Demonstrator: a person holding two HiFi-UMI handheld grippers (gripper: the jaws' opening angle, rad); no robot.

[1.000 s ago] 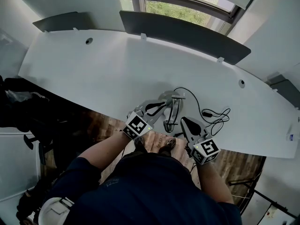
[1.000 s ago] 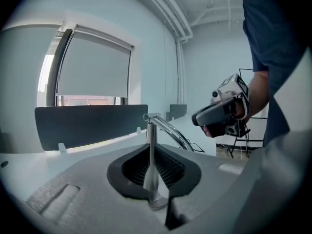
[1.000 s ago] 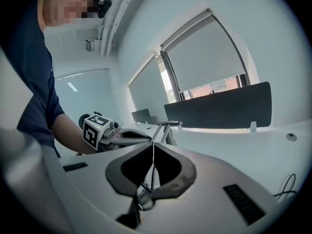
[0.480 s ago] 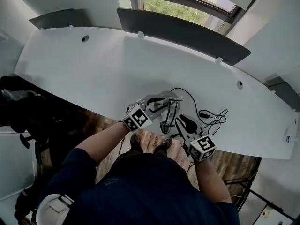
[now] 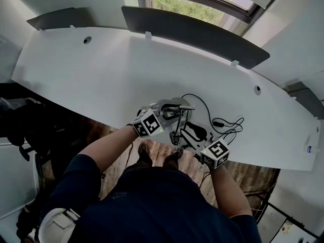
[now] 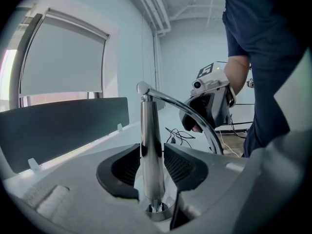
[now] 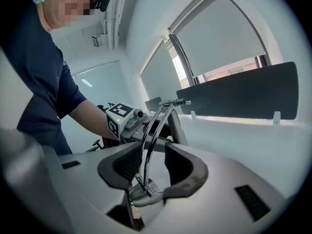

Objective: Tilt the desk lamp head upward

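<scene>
A chrome desk lamp (image 5: 178, 116) stands near the white table's front edge, its thin arm folded down toward me. The lamp's upright post (image 6: 151, 145) rises between the pads of my left gripper (image 6: 152, 165), which sit close on either side without clamping it. My left gripper (image 5: 168, 110) has just been opening. The lamp's twin-rod arm (image 7: 152, 130) runs between the pads of my right gripper (image 7: 148, 167) with room on both sides; the lamp head (image 7: 139, 195) lies low under that gripper. My right gripper (image 5: 191, 132) has also just been opening.
A black cable (image 5: 221, 123) loops on the table (image 5: 101, 80) right of the lamp. Dark partition panels (image 5: 192, 30) line the far edge below a window. The table's front edge runs just under both grippers, with my legs and wooden floor below.
Both grippers have moved in onto the lamp and their jaws have opened. The left now straddles the post, the right straddles the arm rods.
</scene>
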